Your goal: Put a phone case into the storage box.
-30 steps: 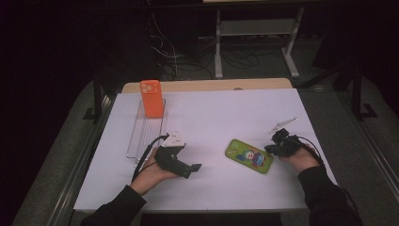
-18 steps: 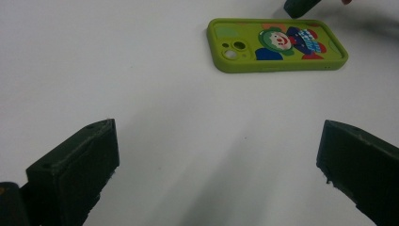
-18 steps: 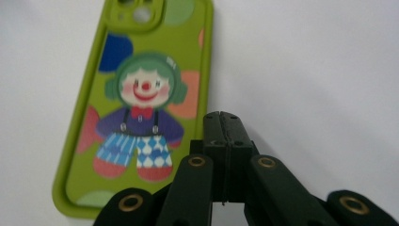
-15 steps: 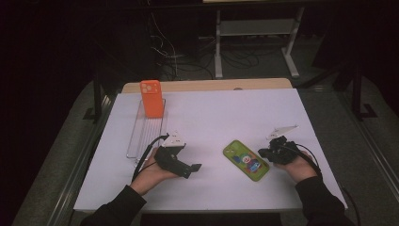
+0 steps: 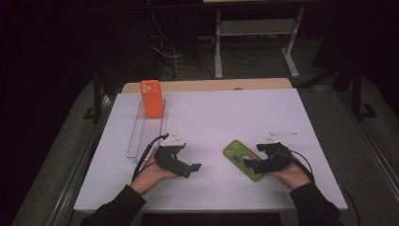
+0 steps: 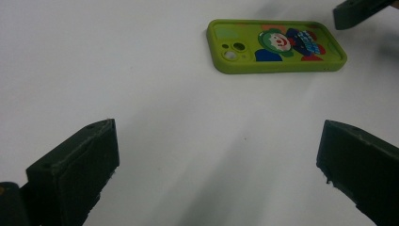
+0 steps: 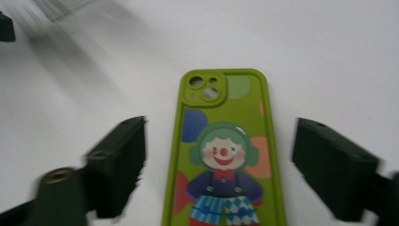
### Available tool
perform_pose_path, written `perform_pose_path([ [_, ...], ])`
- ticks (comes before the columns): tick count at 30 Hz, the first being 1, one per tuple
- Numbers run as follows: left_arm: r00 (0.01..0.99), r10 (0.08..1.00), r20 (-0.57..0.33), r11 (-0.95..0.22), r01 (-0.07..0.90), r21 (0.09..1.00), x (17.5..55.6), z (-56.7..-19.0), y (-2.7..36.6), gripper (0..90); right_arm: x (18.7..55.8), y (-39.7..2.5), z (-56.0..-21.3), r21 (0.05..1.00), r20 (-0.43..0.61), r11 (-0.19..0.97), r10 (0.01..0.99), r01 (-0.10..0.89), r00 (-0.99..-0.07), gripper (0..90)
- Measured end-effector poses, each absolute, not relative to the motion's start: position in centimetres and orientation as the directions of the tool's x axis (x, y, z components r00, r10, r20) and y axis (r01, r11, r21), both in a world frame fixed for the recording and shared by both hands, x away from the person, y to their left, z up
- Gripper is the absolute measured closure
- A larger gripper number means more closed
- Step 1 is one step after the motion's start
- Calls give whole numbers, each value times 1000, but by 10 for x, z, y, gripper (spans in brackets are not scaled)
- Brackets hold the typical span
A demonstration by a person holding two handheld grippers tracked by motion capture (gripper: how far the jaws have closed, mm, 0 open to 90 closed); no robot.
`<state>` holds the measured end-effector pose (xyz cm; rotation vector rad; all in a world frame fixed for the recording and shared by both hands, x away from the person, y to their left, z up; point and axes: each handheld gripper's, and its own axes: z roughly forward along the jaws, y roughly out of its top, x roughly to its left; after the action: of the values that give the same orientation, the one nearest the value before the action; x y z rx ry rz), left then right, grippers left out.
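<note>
A green phone case (image 5: 241, 159) printed with a clown lies flat on the white table, camera cut-out toward the far left. In the right gripper view the green phone case (image 7: 225, 155) lies between the spread jaws of my right gripper (image 7: 221, 165), untouched by either. In the high view my right gripper (image 5: 251, 165) sits at the case's near right end, open. My left gripper (image 5: 194, 168) rests low on the table to the left, open and empty. From the left gripper view the green phone case (image 6: 275, 45) lies well ahead. An orange phone case (image 5: 151, 98) stands upright in a clear rack (image 5: 141, 134).
The white table (image 5: 221, 113) has bare surface in the middle and at the back. A wooden board edge (image 5: 211, 85) runs along its far side. Dark floor, cables and a metal stand (image 5: 256, 33) lie beyond.
My right gripper has slid left and nearer along the table, and its jaws now straddle the green phone case's near end. The case has shifted slightly left. The left gripper has stayed put.
</note>
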<state>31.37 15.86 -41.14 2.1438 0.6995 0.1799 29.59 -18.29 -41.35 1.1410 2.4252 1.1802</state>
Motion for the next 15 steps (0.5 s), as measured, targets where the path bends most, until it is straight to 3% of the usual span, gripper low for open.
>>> perform_pose_path([
  [3,833,540,-118,-480,420,770,314,-411,159,0,292,-179,-416,752,128,383,714,536,-689,0],
  [15,834,538,-124,-476,422,772,314,-411,160,0,280,-169,-416,754,126,403,687,518,-716,0],
])
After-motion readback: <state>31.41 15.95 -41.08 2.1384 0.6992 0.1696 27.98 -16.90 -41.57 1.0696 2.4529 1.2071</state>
